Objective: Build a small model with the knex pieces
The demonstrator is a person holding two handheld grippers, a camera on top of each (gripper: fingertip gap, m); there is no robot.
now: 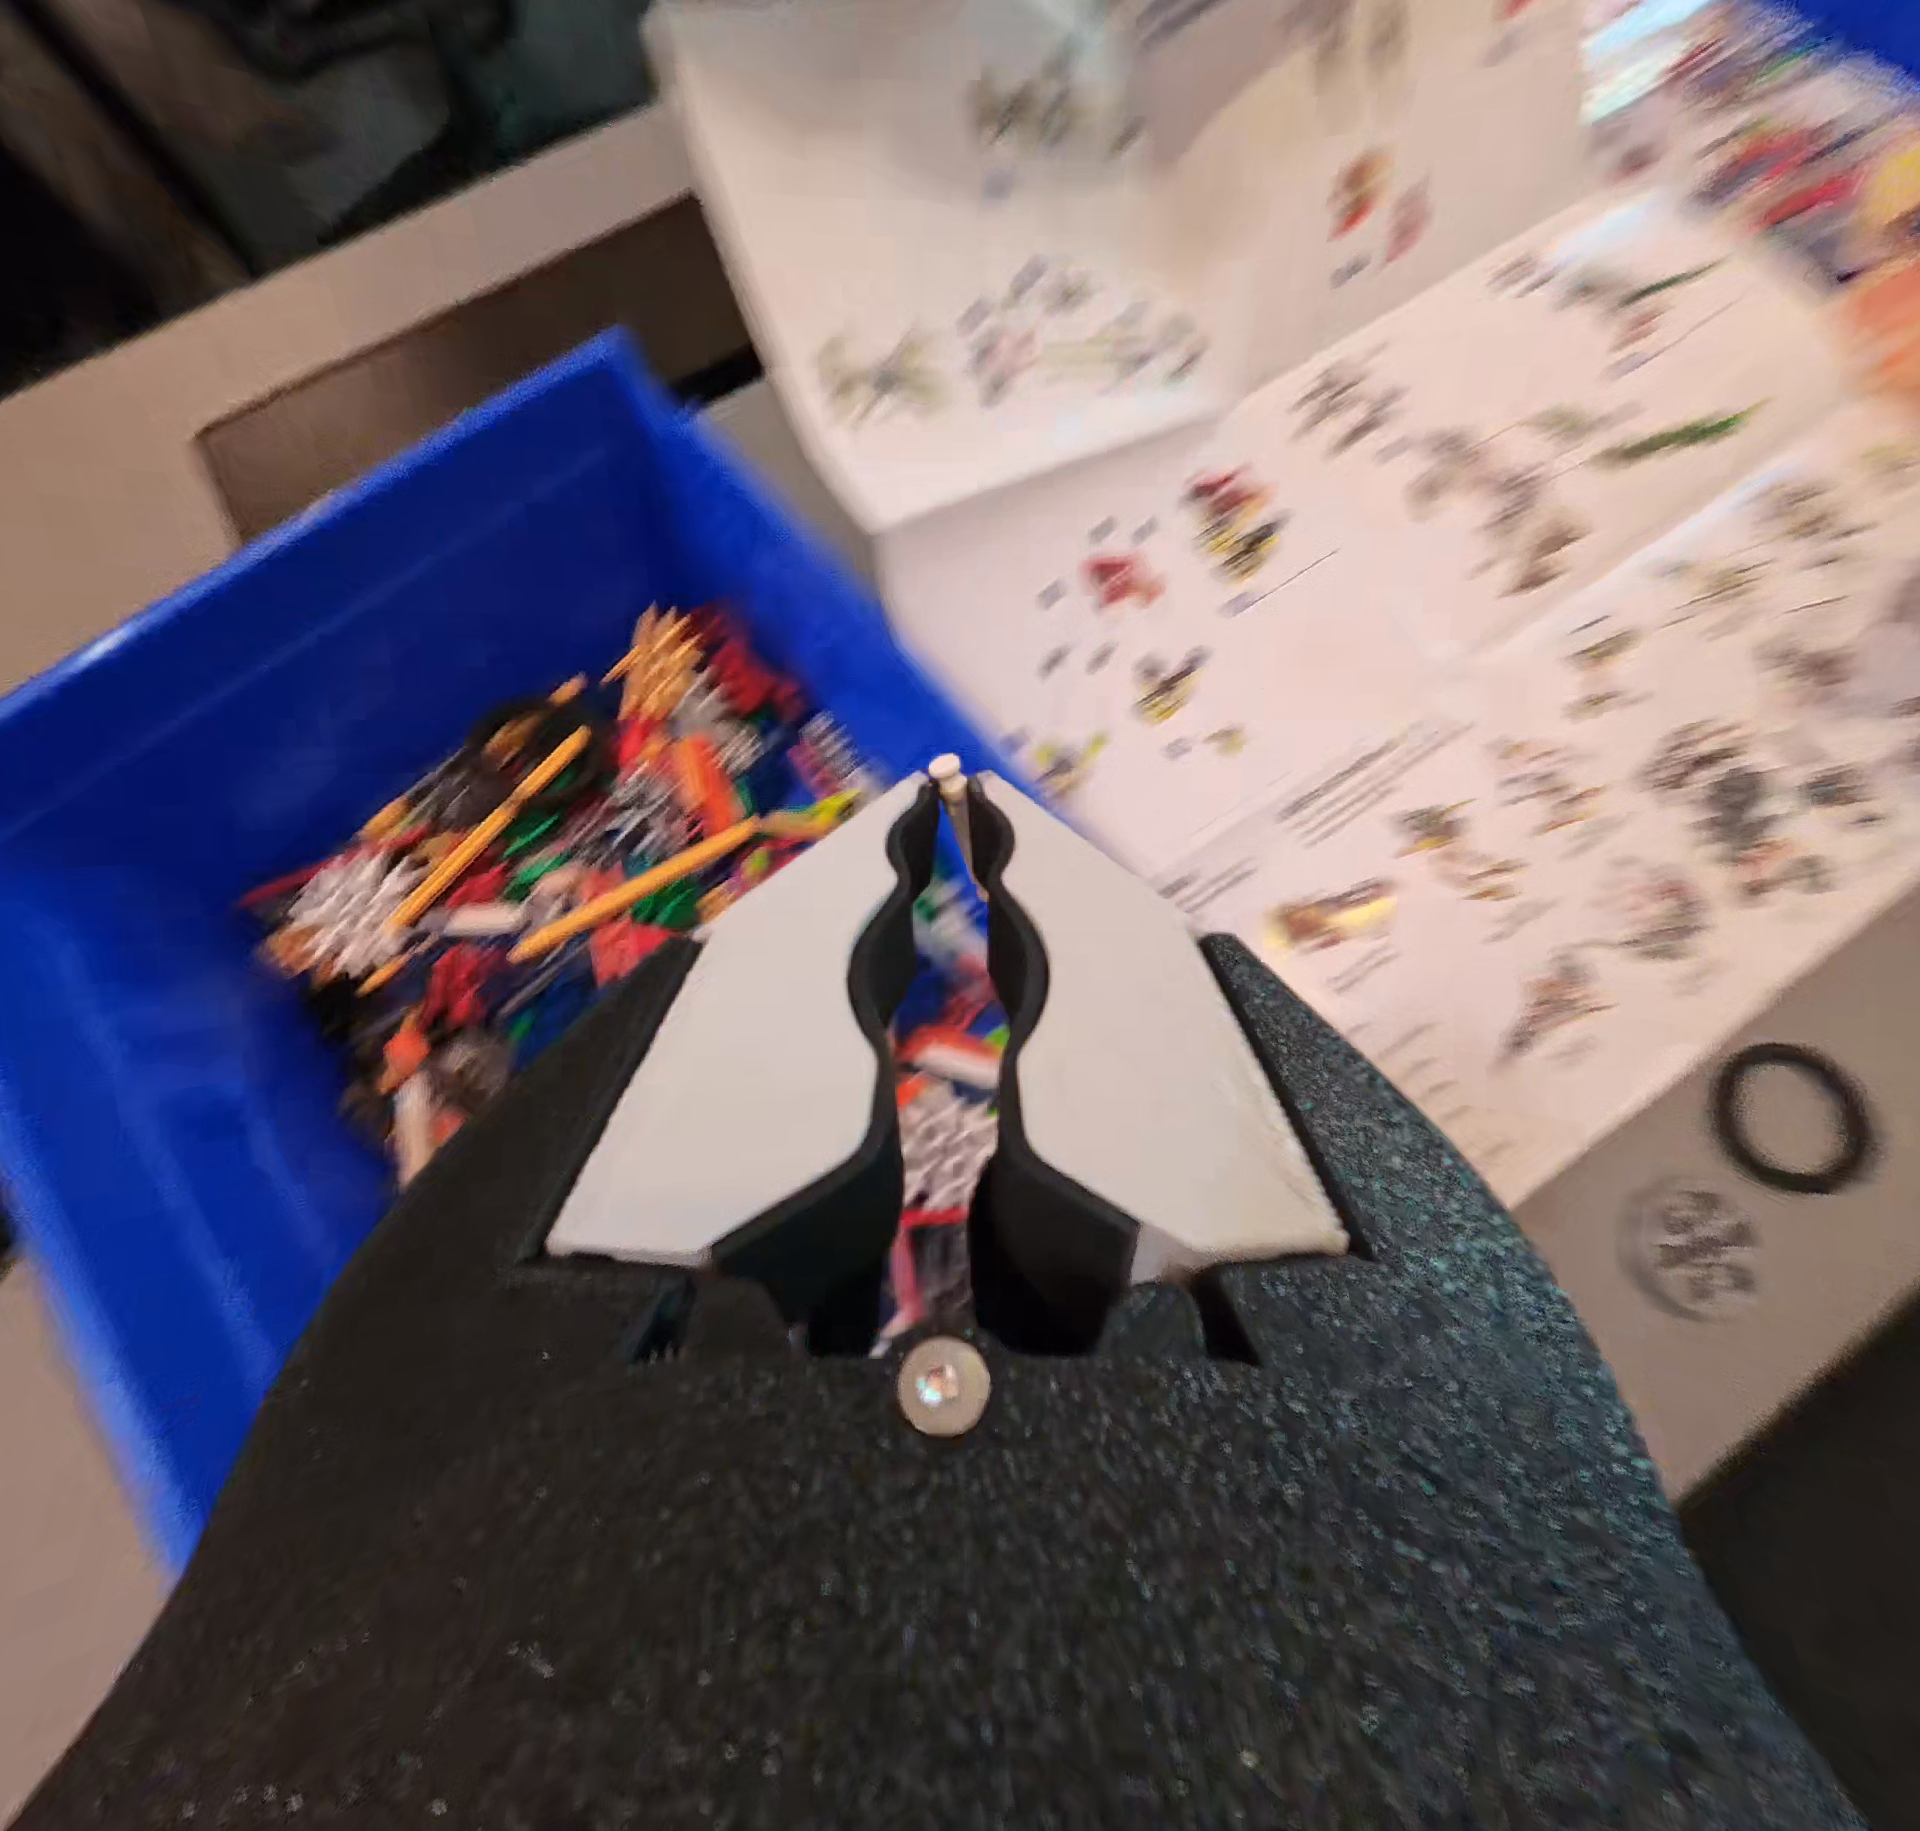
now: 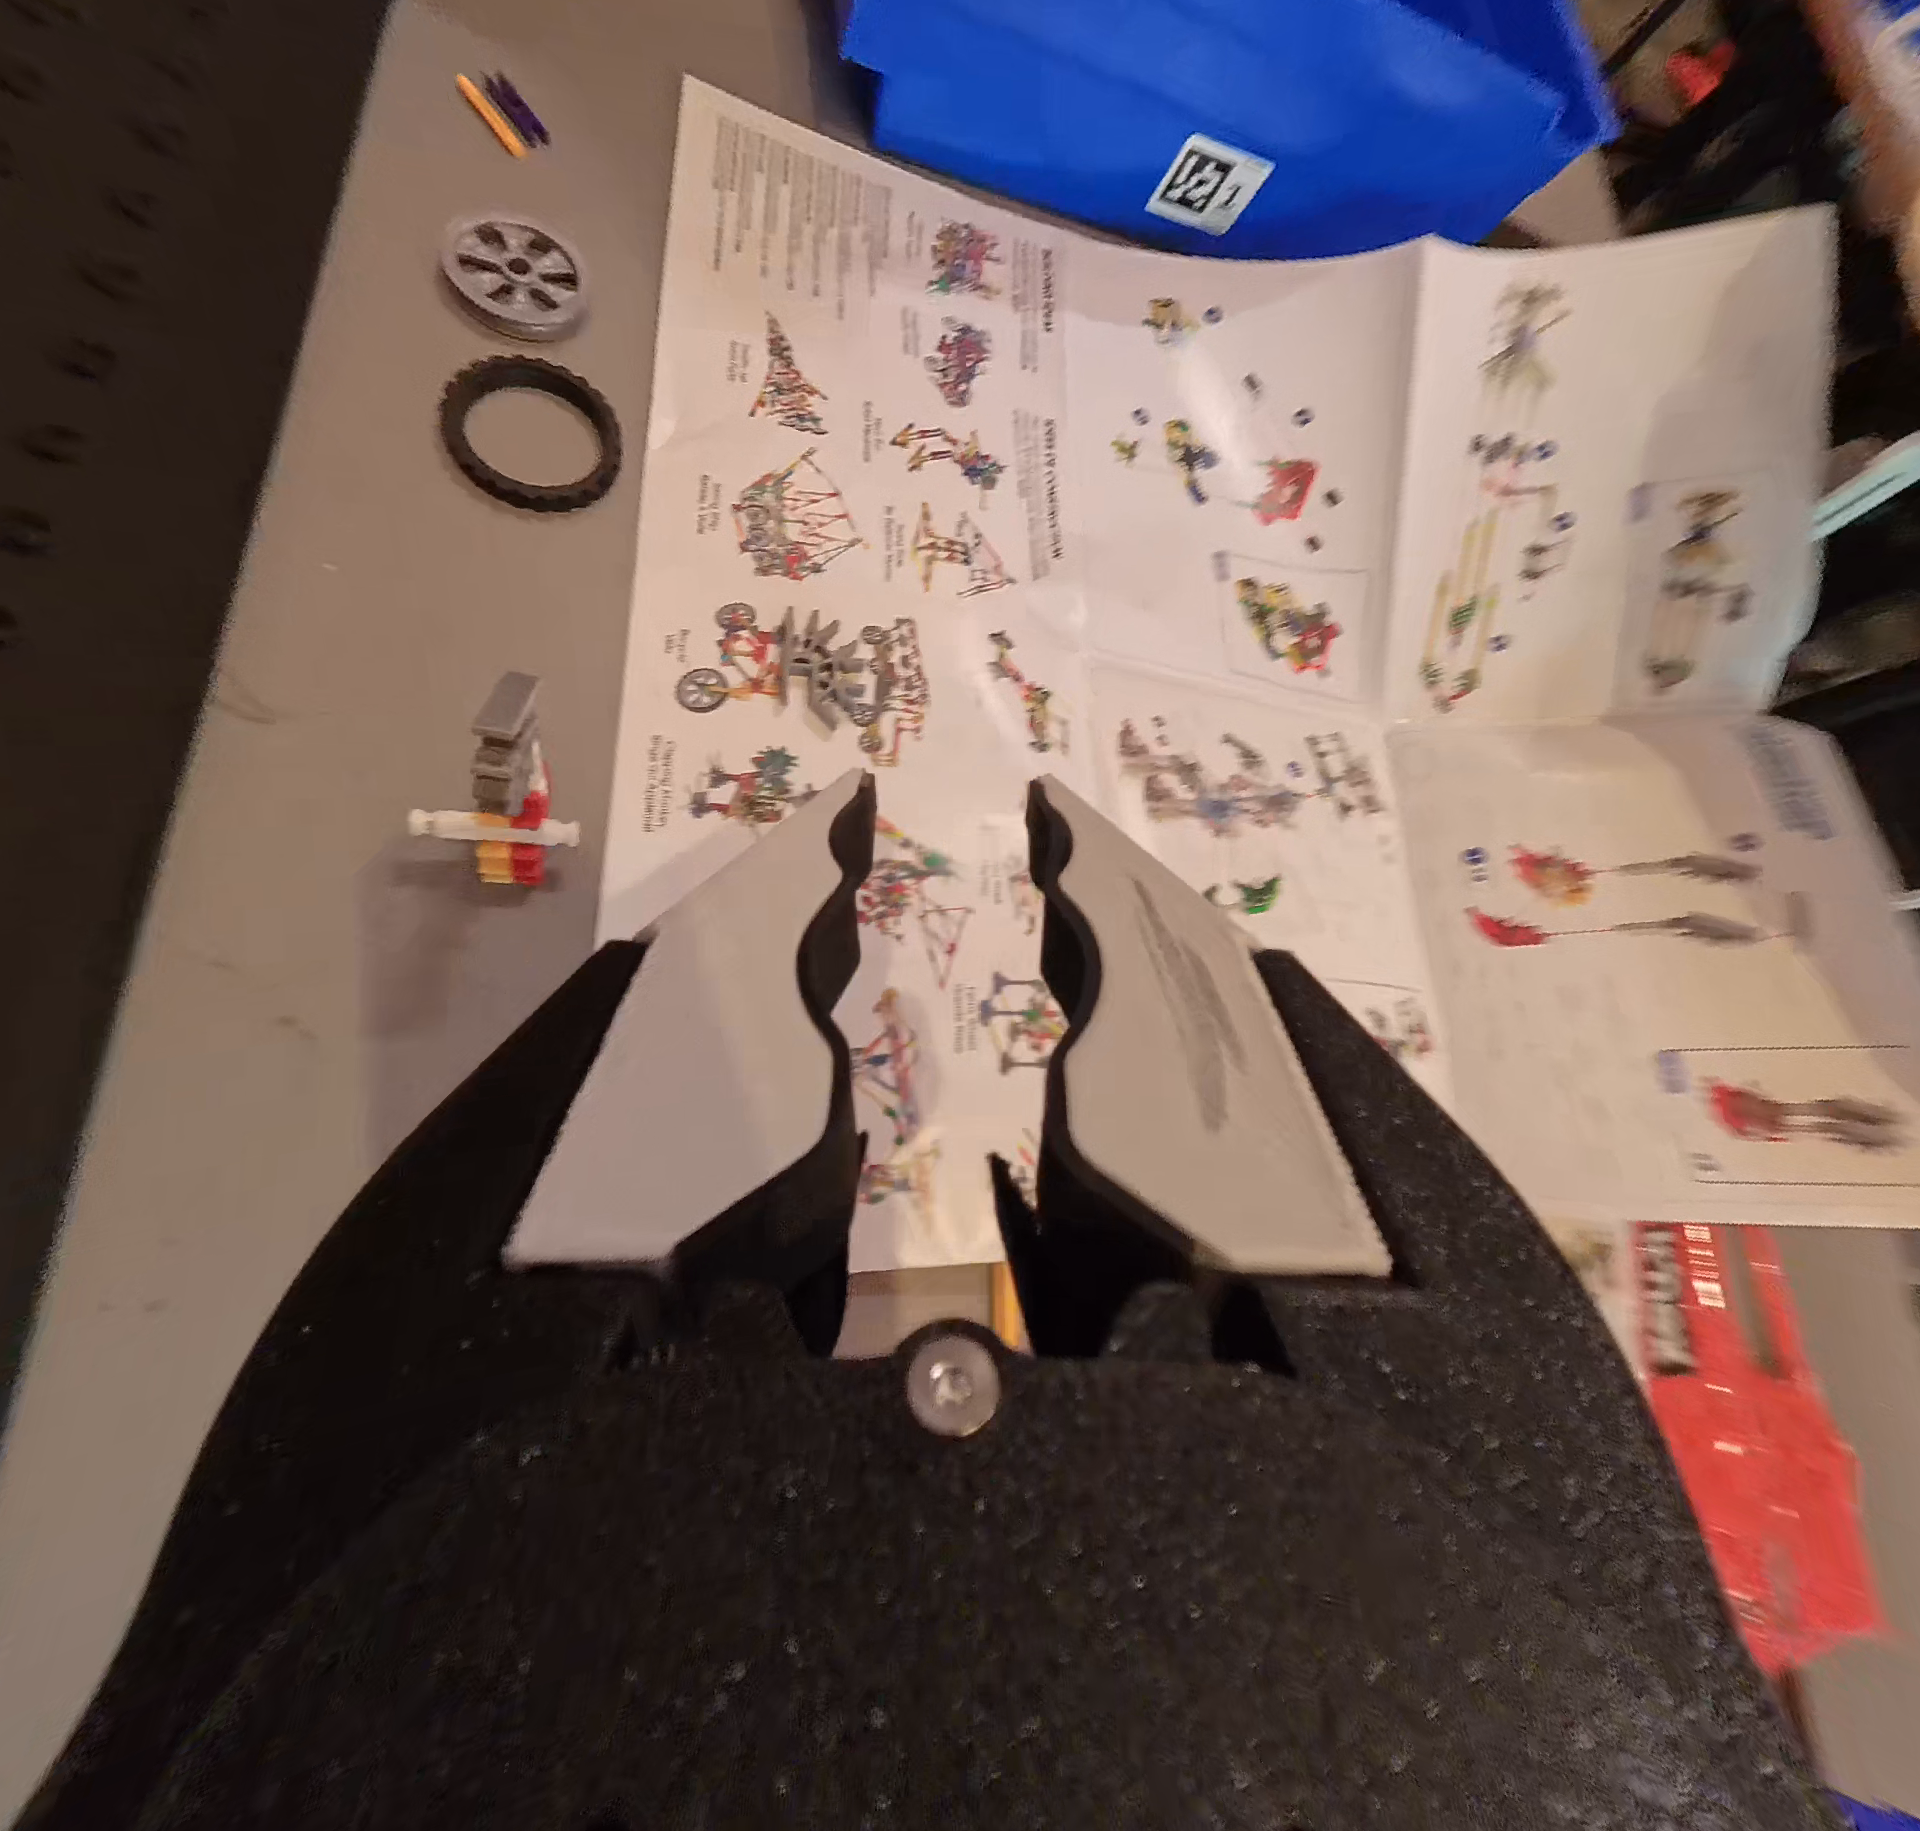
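Note:
My left gripper (image 1: 951, 782) is shut on a thin white rod (image 1: 948, 775), pinched at the very fingertips, held above the right rim of a blue bin (image 1: 312, 618) full of mixed coloured building pieces (image 1: 540, 867). My right gripper (image 2: 948, 792) is open and empty, hovering over a large unfolded instruction sheet (image 2: 1195, 493). A small grey connector piece (image 2: 831, 675) lies on the sheet just beyond its fingertips. Left of the sheet sit a small assembly of grey, red and yellow pieces on a white rod (image 2: 504, 805), a black tyre (image 2: 528, 446) and a grey wheel hub (image 2: 511, 277).
The sheet (image 1: 1351, 534) also shows in the blurred left wrist view, with the tyre (image 1: 1789, 1116) and hub (image 1: 1688, 1251) on the grey table. A second blue bin (image 2: 1195, 67) stands at the sheet's far edge. Orange and purple rods (image 2: 504, 111) lie far left. A red box (image 2: 1756, 1449) lies at right. My right fingertips sit around 30 cm from my left ones. Measured from the fingertips, the grey wheel hub (image 2: 511, 277) is 20 cm or so from the right gripper and 25 cm from the left.

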